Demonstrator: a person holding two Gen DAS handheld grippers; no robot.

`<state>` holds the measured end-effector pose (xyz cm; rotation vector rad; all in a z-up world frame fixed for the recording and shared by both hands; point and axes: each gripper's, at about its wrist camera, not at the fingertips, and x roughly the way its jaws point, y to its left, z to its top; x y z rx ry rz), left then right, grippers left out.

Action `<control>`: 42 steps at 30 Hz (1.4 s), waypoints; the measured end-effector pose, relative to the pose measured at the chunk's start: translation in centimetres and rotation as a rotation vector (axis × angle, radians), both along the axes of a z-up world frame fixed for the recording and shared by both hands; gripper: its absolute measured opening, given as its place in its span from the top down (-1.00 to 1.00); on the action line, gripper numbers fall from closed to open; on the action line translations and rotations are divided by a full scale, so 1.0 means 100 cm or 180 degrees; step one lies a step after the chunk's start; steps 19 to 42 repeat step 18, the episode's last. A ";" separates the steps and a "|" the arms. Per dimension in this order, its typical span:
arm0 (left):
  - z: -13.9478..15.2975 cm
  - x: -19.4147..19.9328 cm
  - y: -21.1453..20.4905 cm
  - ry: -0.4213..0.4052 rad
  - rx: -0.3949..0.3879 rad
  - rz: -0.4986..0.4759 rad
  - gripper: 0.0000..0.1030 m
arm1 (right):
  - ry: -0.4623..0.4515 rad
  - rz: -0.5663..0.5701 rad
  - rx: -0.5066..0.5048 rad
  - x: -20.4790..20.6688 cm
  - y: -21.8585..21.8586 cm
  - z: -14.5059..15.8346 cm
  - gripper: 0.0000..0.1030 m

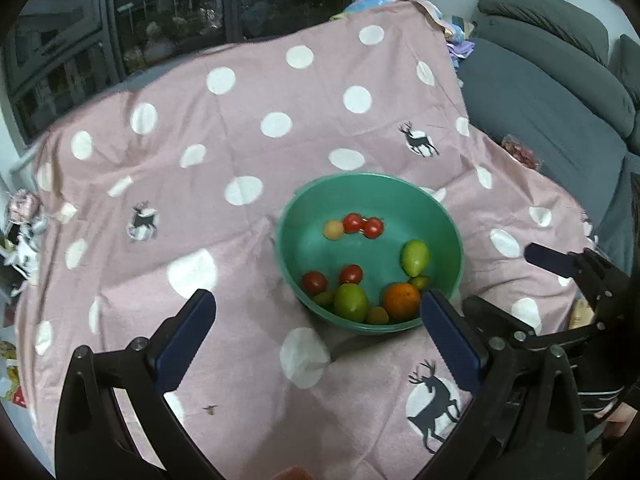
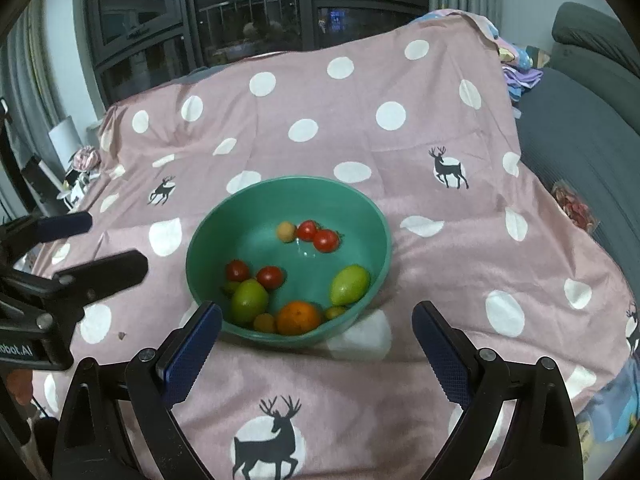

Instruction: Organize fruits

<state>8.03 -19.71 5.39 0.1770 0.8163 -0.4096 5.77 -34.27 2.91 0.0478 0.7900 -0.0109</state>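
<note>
A green bowl [image 1: 404,204] [image 2: 288,181] stands on the pink dotted cloth [image 1: 240,152]. It holds an orange [image 1: 402,301] [image 2: 298,317], two green citrus fruits [image 1: 351,302] [image 2: 349,285], several red tomatoes [image 1: 362,225] [image 2: 318,236] and a few small yellowish fruits [image 1: 333,230]. My left gripper [image 1: 316,302] hovers open at the bowl's near side with nothing between its fingers. My right gripper [image 2: 318,312] is open too, just short of the bowl's near rim, and holds nothing. Each gripper shows at the edge of the other's view: left gripper [image 2: 96,242], right gripper [image 1: 516,284].
A grey sofa [image 1: 560,92] [image 2: 580,128] runs along the right of the covered table. Dark windows [image 2: 248,20] stand behind. Small clutter [image 1: 24,232] lies off the cloth's left edge, and a reddish packet [image 2: 574,208] sits at its right edge.
</note>
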 end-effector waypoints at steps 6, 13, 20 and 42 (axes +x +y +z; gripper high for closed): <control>0.009 -0.005 0.000 -0.0102 0.0174 0.0117 -0.99 | -0.0031 0.0028 0.0011 -0.004 0.000 0.011 -0.86; 0.015 -0.006 0.001 -0.0151 0.0162 0.0149 -0.99 | -0.0050 0.0097 -0.0024 -0.004 0.007 0.018 -0.86; 0.016 -0.005 0.002 -0.0181 0.0181 0.0168 -0.99 | -0.0048 0.0130 -0.0018 -0.002 0.008 0.018 -0.86; 0.016 -0.005 0.002 -0.0181 0.0181 0.0168 -0.99 | -0.0048 0.0130 -0.0018 -0.002 0.008 0.018 -0.86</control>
